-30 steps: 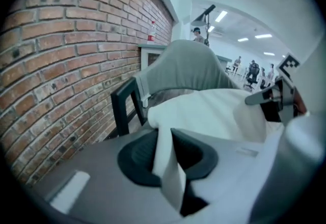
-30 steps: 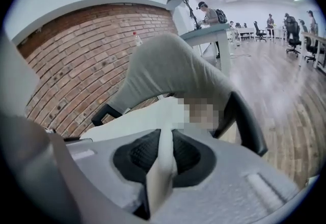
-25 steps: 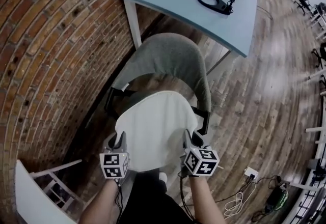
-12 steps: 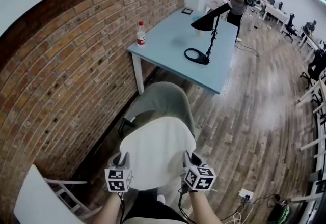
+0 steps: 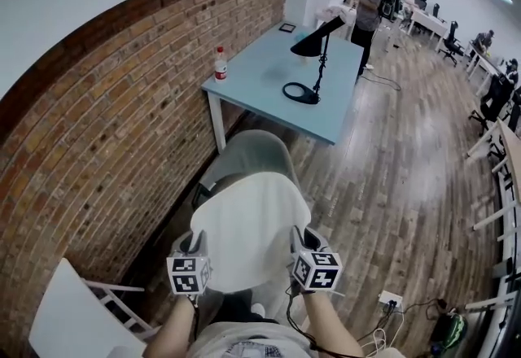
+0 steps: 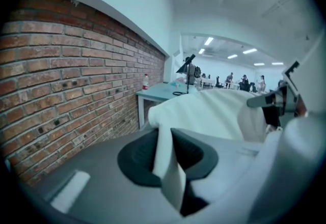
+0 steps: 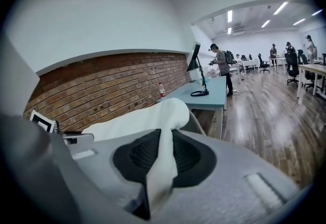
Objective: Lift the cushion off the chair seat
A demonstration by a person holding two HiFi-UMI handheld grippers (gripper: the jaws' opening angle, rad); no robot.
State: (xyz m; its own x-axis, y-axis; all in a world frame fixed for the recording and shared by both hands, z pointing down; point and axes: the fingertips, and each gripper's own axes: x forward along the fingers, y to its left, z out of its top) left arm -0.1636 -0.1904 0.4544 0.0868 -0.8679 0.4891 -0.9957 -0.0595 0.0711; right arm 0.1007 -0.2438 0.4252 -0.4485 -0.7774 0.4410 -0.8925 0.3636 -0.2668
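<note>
The brick wall [image 5: 106,120] runs along your 9 o'clock, and the blue tabletop [image 5: 260,72] stands out at 12. Closer in, also at 12, the grey chair [image 5: 252,154] shows only its back beyond the white cushion [image 5: 248,222]. You hold the cushion flat in the air over the seat, so the lift looks all but done. What is left is carrying it clear. Your left gripper [image 5: 198,244] has its fingers [image 6: 136,159] clamped on the cushion's edge at 8 o'clock. Your right gripper [image 5: 298,241] pinches the edge at 4 the same way.

Grey left gripper [image 5: 198,241] and right gripper [image 5: 298,237] bear black-and-white marker cubes [image 5: 189,275]; black cables [image 5: 287,314] trail.
</note>
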